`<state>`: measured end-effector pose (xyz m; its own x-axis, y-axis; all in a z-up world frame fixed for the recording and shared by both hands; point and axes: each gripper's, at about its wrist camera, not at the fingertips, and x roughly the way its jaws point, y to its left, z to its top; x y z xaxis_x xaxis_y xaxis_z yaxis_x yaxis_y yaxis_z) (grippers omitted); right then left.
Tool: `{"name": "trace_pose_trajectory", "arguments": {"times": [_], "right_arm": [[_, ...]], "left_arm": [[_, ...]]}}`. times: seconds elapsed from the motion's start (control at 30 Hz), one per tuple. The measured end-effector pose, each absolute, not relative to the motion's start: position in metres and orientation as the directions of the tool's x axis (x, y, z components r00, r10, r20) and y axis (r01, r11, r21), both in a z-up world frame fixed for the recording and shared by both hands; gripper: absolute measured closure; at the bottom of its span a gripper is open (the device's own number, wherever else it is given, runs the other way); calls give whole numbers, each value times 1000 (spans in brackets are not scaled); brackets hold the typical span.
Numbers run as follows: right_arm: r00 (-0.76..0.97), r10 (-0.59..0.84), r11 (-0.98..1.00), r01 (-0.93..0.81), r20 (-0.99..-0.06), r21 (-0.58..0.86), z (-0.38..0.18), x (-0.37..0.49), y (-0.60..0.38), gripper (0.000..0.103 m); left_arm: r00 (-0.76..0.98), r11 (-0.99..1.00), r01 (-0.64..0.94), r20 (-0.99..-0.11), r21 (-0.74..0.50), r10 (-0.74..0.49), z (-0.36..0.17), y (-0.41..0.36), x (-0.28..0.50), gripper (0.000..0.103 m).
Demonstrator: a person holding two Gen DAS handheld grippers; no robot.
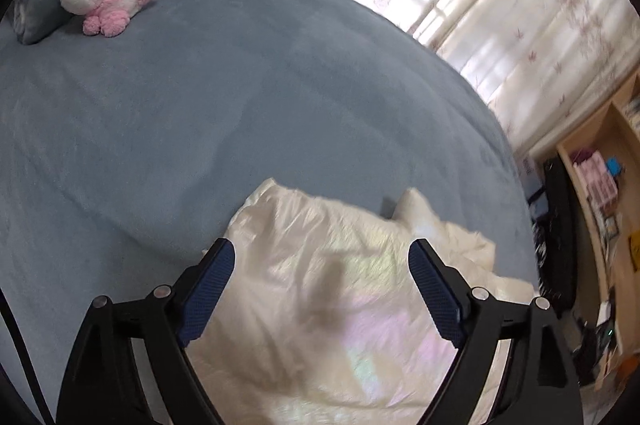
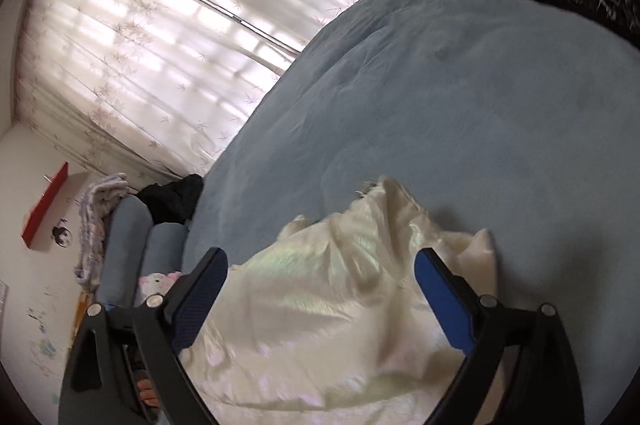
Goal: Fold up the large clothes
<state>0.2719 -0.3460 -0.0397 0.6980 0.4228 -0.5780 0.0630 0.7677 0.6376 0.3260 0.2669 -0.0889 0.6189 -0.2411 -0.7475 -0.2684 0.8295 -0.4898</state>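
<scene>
The left hand-held gripper [image 1: 322,255] and right hand-held gripper [image 2: 322,263] both hang released, jaws spread wide over the garment [image 1: 320,305] on the bed [image 1: 240,105]; it looks light, limp and slippery, best pinched at an edge, cream, satiny, crumpled.

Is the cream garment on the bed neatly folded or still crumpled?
Crumpled. The shiny cream garment lies bunched on the blue bedspread, with wrinkles and loose corners sticking up; no flat, squared fold shows in either wrist view.
</scene>
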Motion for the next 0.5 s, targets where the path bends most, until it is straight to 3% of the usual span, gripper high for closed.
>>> {"name": "trace_pose_trajectory", "arguments": {"times": [0.23, 0.5], "right_arm": [[641, 369, 838, 83, -673, 539, -72, 286, -349, 8], [550, 401, 863, 40, -732, 504, -110, 319, -334, 8]], "left_arm": [[541, 872, -297, -821, -388, -181, -141, 273, 333, 16], [530, 882, -261, -822, -393, -209, -172, 271, 357, 15]]}}
